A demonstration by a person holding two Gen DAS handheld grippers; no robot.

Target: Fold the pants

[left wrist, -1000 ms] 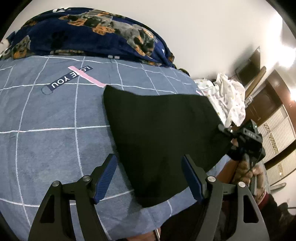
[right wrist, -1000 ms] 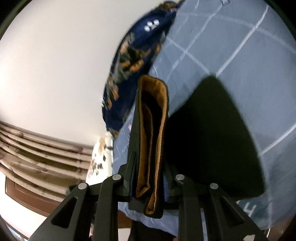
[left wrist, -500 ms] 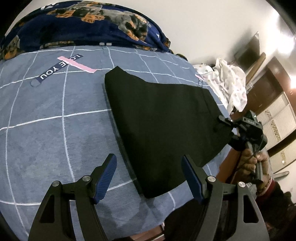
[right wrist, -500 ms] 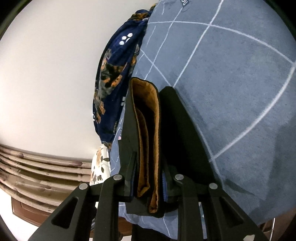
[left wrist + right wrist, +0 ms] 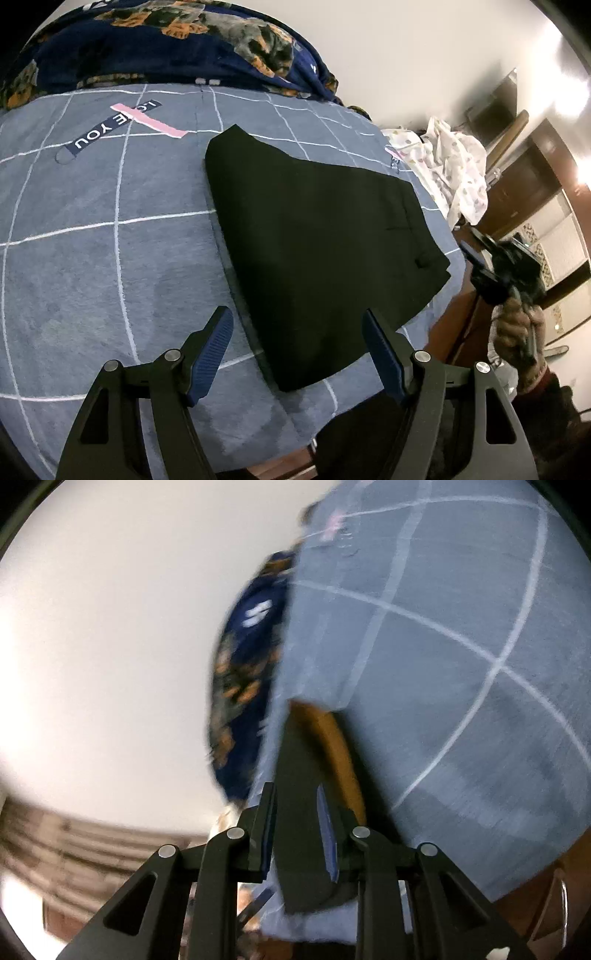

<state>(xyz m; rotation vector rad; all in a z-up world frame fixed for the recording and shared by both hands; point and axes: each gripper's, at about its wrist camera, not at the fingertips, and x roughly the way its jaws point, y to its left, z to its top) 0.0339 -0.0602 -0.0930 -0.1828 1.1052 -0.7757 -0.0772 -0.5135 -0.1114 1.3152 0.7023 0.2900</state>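
Black pants (image 5: pixel 317 251) folded flat on grid-patterned bed cover (image 5: pixel 110 258), ahead of left gripper (image 5: pixel 297 350), jaws wide, empty. Right gripper (image 5: pixel 295 830), jaws narrow, pinching pants edge.

- A big bed cover (image 5: pixel 110 240) is lying under and ahead of the left gripper. It is grey-blue with thin white lines making squares.
- A dark blue strip with white letters (image 5: pixel 107 127) and a pink strip (image 5: pixel 147 120) are crossing on the cover, far ahead and to the left.
- A dark blue blanket with orange and grey animals (image 5: pixel 177 44) is sitting bunched up at the far end of the bed.
- A plain white wall (image 5: pixel 406 55) is standing behind the blanket.
- A white spotted cloth (image 5: pixel 454 170) is lying in a heap, ahead and to the right.
- Brown wooden furniture (image 5: pixel 532 177) is standing far off to the right.
- A bright light (image 5: pixel 581 99) is shining high up on the right.
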